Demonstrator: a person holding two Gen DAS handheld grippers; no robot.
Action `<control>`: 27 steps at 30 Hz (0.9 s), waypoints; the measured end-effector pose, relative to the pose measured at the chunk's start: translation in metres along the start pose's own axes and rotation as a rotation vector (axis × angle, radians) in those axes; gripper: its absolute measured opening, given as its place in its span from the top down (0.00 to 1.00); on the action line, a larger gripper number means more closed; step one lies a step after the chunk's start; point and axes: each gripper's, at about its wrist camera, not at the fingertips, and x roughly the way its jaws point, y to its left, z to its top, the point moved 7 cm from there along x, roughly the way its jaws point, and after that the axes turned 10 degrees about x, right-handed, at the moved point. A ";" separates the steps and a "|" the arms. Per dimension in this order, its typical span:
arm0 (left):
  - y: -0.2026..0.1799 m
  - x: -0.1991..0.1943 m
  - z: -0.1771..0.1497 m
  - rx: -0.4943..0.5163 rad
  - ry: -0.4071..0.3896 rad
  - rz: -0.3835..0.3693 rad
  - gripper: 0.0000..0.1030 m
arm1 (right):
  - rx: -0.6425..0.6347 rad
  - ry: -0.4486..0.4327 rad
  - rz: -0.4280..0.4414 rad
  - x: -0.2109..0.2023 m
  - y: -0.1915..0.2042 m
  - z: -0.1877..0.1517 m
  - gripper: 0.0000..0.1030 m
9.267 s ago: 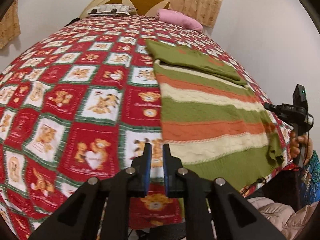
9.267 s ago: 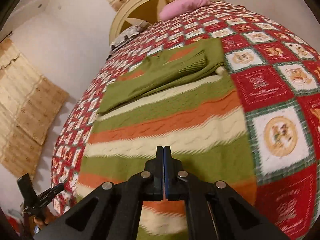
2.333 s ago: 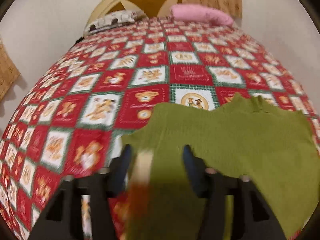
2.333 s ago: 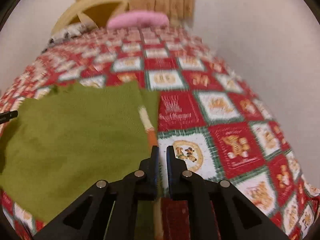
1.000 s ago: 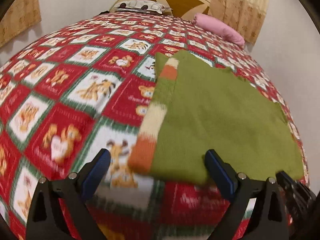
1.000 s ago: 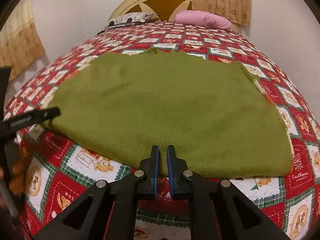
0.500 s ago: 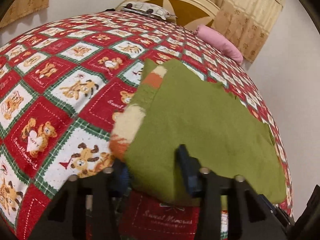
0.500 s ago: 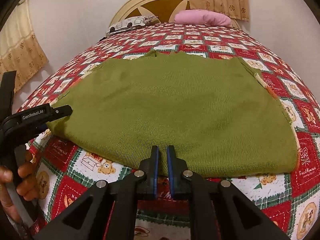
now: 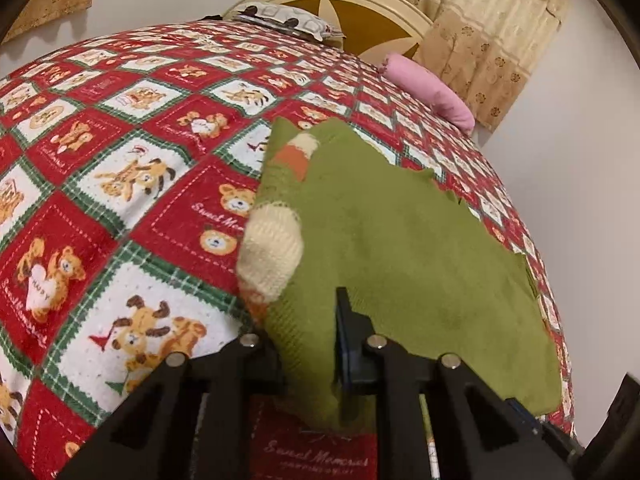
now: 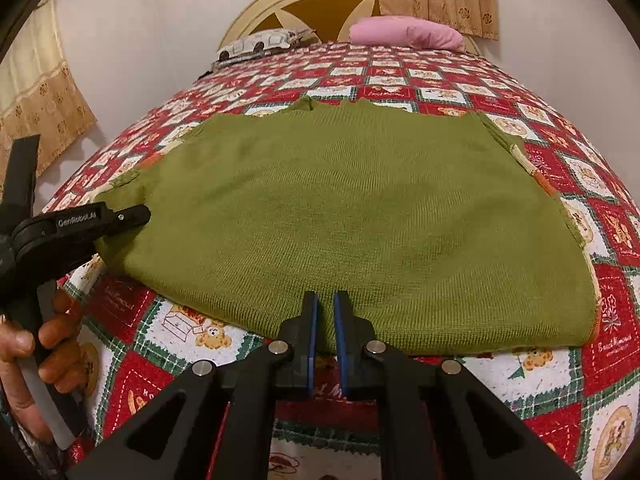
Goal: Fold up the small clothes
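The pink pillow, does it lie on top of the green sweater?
No, the pink pillow lies by the headboard, far from the green sweater near the bed's foot.

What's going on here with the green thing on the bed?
A person holding a two-finger gripper in each hand is folding a green knit sweater with orange and cream stripes on a red teddy-bear patchwork quilt. The sweater lies folded over, plain green side up. The left gripper has its fingers around the sweater's near left corner. The right gripper sits at the near edge, jaws almost closed, apparently holding nothing.
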 end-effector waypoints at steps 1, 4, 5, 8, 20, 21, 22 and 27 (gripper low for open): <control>0.000 -0.001 -0.001 -0.001 -0.006 -0.002 0.81 | -0.006 -0.007 0.006 -0.004 0.004 0.008 0.92; 0.003 0.000 -0.002 -0.034 -0.019 -0.014 0.80 | -0.001 -0.062 0.074 -0.017 0.029 0.046 0.92; 0.005 0.000 -0.002 -0.050 -0.023 -0.024 0.79 | -0.006 -0.062 0.098 -0.016 0.041 0.058 0.92; 0.011 0.000 -0.003 -0.100 -0.034 -0.049 0.72 | -0.045 -0.019 0.175 0.004 0.085 0.085 0.51; 0.017 0.003 -0.003 -0.163 -0.047 -0.103 0.69 | -0.203 0.194 0.280 0.116 0.216 0.112 0.39; 0.018 0.003 -0.003 -0.165 -0.049 -0.107 0.70 | -0.219 0.215 0.271 0.127 0.221 0.111 0.39; 0.019 0.002 -0.004 -0.166 -0.049 -0.109 0.70 | -0.239 0.240 0.261 0.137 0.226 0.109 0.39; 0.022 0.003 -0.005 -0.177 -0.050 -0.118 0.73 | -0.406 0.246 0.178 0.160 0.242 0.094 0.39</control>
